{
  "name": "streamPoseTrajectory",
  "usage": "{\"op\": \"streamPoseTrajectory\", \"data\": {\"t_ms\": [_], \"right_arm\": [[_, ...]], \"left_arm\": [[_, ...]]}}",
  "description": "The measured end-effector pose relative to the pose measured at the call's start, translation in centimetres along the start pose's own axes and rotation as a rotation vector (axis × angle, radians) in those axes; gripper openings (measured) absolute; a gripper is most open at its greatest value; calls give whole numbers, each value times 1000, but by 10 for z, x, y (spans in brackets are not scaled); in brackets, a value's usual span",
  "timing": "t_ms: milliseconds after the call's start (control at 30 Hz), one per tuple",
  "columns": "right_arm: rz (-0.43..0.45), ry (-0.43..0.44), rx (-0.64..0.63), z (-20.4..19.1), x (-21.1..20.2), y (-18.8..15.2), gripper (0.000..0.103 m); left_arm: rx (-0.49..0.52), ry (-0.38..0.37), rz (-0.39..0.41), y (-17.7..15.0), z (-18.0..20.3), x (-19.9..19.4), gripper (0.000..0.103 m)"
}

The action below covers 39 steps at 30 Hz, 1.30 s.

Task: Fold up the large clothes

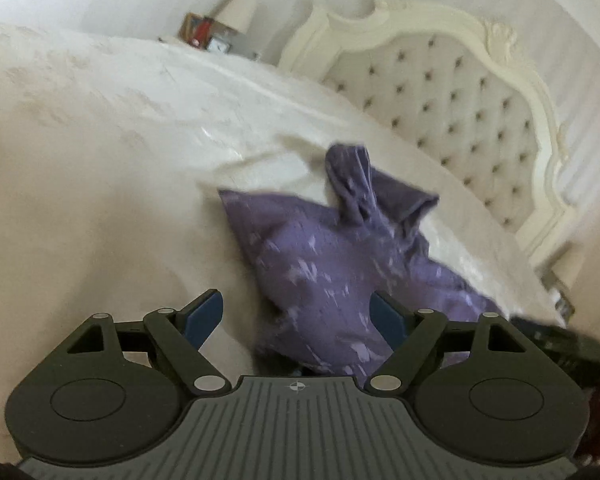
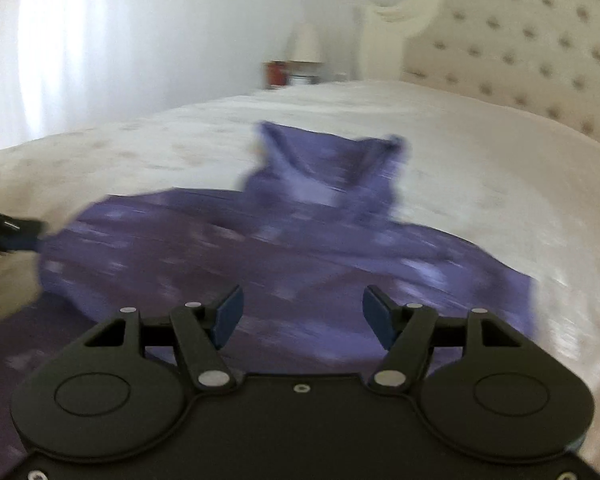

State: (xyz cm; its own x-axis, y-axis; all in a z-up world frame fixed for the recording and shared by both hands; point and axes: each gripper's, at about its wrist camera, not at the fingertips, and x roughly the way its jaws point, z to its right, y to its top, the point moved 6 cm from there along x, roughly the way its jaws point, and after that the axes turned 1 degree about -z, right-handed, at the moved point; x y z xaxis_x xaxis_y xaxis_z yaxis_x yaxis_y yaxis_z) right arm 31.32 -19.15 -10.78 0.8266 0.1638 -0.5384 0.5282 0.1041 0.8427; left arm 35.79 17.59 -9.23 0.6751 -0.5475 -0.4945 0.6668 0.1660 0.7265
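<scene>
Through my left wrist camera I count one garment, one bed, one headboard and one lamp. My left gripper [image 1: 298, 318] stands with its jaws wide, two blue-padded fingers [image 1: 204, 314] spread apart and nothing between them. The purple garment [image 1: 320, 264] is a soft, thin cloth printed with pale lilac flecks; it lies crumpled on the white bedspread [image 1: 100, 140] just ahead of my fingers, one twisted end standing up in a bunched peak, the rest sloping down toward my right finger. The bedspread has a faint sheen and a tone-on-tone pattern. Beyond it rises the headboard [image 1: 460, 92], cream, button-tufted in a diamond grid, framed by a carved scrolling edge. A pale conical lamp [image 1: 240, 10] stands far off beside some small blurred items, one of them red.

Through my right wrist camera I again count one garment, one headboard, one lamp. My right gripper [image 2: 302, 318] also holds its jaws wide open, empty, hovering over the cloth. The purple garment [image 2: 260, 248] spreads broadly on the bedspread [image 2: 480, 168] under and ahead of me, motion-blurred, its far end raised in two soft points. At the left edge my left gripper [image 2: 8, 232] shows as a dark shape at the cloth's border; I cannot tell from here whether it touches. The tufted headboard [image 2: 520, 48] fills the upper right, the lamp [image 2: 306, 42] stands beyond the bed.
</scene>
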Motion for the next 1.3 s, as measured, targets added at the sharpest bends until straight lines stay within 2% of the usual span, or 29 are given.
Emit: {"op": "streamPoseTrajectory", "data": {"t_ms": [133,300,433,567,633,667,700,733,767,900,933,967,1000,1033,1167,1300], "right_arm": [[-9,126,-16,-41,16,21,70],[-39,267,-28,-82,51,52,70],[-57,325,-91,-117,88,79,70],[-106,372,-152,-149,128,100,69],[-134,388,-172,-163,143,104,69],[-152,397,-177,-168,150,105,67],[-174,408,-179,-173,159,106,66],[-197,413,-184,-177,166,105,61],[-217,415,-195,-180,172,104,60],[-277,403,-252,-189,189,93,57],[-288,400,-257,-190,194,91,55],[-299,404,-258,-190,196,87,47],[-308,420,-255,-189,195,86,36],[-315,442,-253,-190,194,83,13],[-268,412,-264,-195,196,83,10],[-296,383,-203,-199,218,76,10]], "left_arm": [[15,36,-112,-23,-3,20,77],[-12,36,-99,-24,-5,15,72],[-60,23,-70,-22,-10,15,68],[-39,56,21,-11,-10,11,68],[-48,27,16,-9,-10,14,68],[-57,2,0,-11,-10,17,65],[-62,-23,-22,-13,-9,21,58],[-61,-23,-41,-16,-7,24,44],[-56,-10,-52,-18,-5,26,39],[-111,-8,-70,-19,-7,29,36],[-128,-12,-72,-20,-9,29,36],[-136,-13,-72,-19,-11,29,35],[-139,-9,-70,-19,-11,29,35],[-138,-1,-69,-20,-11,29,34],[-143,13,-59,-21,-10,31,34],[-148,14,-53,-25,-8,34,35]]}}
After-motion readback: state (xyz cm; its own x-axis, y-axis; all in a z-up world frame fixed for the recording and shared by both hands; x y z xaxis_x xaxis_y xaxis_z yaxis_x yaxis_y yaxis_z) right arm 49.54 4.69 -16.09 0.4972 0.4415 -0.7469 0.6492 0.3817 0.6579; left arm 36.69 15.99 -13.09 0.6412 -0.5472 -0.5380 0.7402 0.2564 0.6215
